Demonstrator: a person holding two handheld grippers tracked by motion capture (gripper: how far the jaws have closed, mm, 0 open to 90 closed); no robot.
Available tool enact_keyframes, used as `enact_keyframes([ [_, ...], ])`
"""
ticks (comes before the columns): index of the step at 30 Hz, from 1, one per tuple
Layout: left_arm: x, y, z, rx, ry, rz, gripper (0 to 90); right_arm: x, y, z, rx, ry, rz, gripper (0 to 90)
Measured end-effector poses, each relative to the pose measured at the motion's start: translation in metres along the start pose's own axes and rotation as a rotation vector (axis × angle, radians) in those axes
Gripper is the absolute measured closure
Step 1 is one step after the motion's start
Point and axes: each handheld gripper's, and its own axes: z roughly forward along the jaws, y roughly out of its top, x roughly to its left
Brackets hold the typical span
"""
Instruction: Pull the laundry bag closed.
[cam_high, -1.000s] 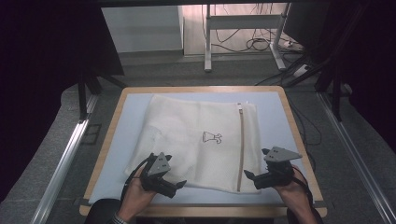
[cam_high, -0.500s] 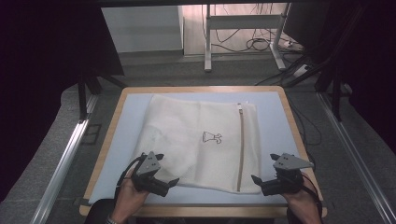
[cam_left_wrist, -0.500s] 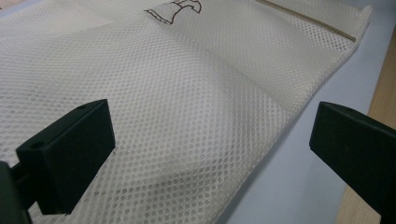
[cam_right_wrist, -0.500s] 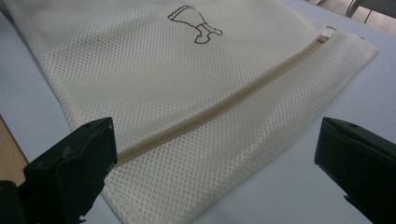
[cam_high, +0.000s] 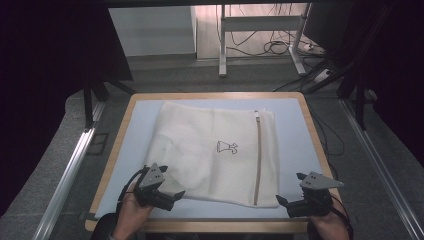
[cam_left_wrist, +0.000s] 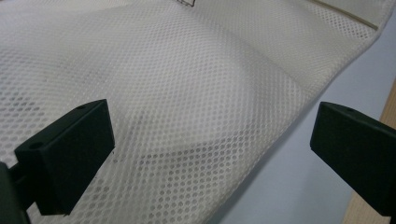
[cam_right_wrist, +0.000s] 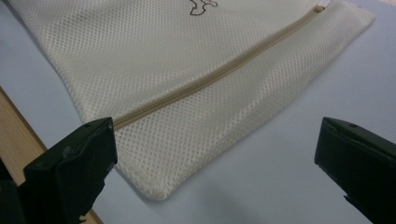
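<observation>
A white mesh laundry bag (cam_high: 210, 155) lies flat on the pale blue table top (cam_high: 292, 135). It has a beige zipper (cam_high: 258, 160) along its right side and a small black logo (cam_high: 226, 147). My left gripper (cam_high: 175, 195) is open at the bag's near left edge, and in the left gripper view the mesh (cam_left_wrist: 187, 93) spreads between and beyond the jaws of the left gripper (cam_left_wrist: 210, 154). My right gripper (cam_high: 284, 204) is open just right of the bag's near right corner. In the right gripper view that corner (cam_right_wrist: 159, 189) and the zipper (cam_right_wrist: 210, 77) lie ahead of the right gripper (cam_right_wrist: 215, 158).
A wooden rim (cam_high: 210, 226) borders the table, close under both hands. Metal rails (cam_high: 65, 175) run along the floor on both sides. Past the far edge stand desk legs (cam_high: 221, 40) and loose cables (cam_high: 275, 47).
Both grippers have drawn apart and back toward the near edge: the left one to the left, the right one to the right and off the bag. The bag lies as before.
</observation>
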Motion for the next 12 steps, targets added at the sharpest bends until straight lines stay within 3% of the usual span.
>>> enact_keyframes([
  [12,-0.0006,-0.0010,0.0041,0.023,-0.003,0.007,0.0,-0.0012,-0.0036,0.0025,0.035,-0.003,0.008,0.0],
])
